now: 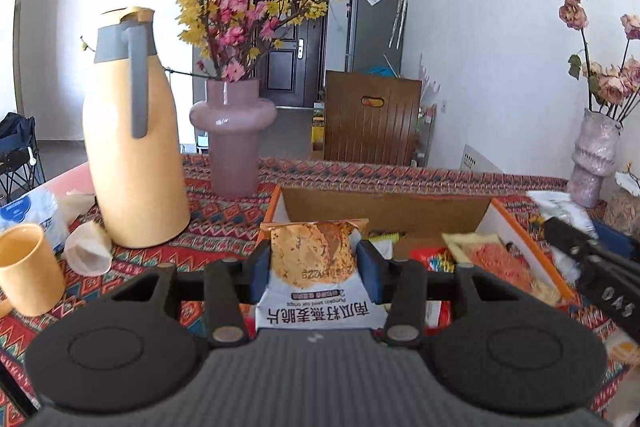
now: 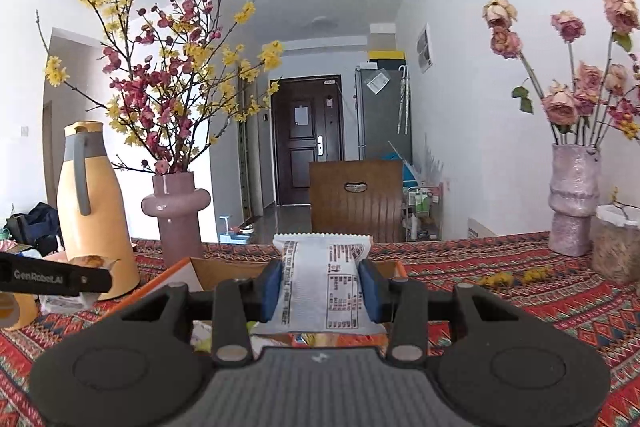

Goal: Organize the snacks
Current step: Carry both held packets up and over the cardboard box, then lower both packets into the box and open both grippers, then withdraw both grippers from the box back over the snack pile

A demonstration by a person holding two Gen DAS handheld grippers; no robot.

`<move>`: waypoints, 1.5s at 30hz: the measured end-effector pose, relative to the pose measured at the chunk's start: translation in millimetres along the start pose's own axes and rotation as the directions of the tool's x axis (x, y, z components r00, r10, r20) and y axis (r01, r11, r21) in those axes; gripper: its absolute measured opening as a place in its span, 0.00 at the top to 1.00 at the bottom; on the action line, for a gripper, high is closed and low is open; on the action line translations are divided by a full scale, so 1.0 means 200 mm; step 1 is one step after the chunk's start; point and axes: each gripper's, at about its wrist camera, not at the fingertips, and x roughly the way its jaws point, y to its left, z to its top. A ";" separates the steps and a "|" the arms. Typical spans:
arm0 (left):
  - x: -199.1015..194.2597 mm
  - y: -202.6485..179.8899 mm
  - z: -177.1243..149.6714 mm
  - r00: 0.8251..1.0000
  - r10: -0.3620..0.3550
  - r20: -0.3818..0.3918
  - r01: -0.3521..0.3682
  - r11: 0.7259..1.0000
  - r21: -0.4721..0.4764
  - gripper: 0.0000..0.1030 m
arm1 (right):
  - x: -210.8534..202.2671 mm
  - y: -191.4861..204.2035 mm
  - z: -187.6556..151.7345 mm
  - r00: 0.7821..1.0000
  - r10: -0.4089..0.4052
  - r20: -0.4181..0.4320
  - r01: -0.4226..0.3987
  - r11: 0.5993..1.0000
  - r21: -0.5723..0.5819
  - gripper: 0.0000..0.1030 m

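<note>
The left gripper (image 1: 314,269) is clamped on an oat crisp packet (image 1: 314,259), its blue pads pressing both sides of the pack (printed face up, text upside down to the camera), held over the near left corner of the cardboard box (image 1: 384,205). The box sits on the patterned tablecloth (image 1: 224,219) toward the table's middle, open at the top, with a red snack packet (image 1: 434,257) and an orange-pink packet (image 1: 496,257) lying inside against its right wall. The right gripper (image 2: 324,291) is closed on a white snack bar (image 2: 326,287), its back with the nutrition panel facing up, held above the box's near edge; in the left wrist view this gripper shows as a blurred black shape at the right. A yellow thermos jug (image 1: 134,135) and a pink vase (image 1: 232,135) stand near the table's far left edge, a yellow mug (image 1: 26,267) at the near left.
</note>
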 end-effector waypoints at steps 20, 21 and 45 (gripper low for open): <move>0.30 -0.04 -0.11 1.000 0.010 0.029 -0.010 1.000 -0.014 0.04 | 0.41 0.02 -0.14 0.988 -0.012 -0.151 0.020 0.999 0.050 0.55; 0.29 -0.03 -0.11 0.999 0.015 0.045 -0.015 1.000 -0.019 0.00 | 0.41 0.01 -0.14 0.989 -0.018 -0.150 0.026 0.998 0.051 0.43; 0.24 0.01 -0.08 1.000 0.010 -0.013 -0.011 0.996 -0.084 0.00 | 0.32 -0.06 -0.11 0.984 -0.108 -0.139 0.124 0.986 0.112 0.00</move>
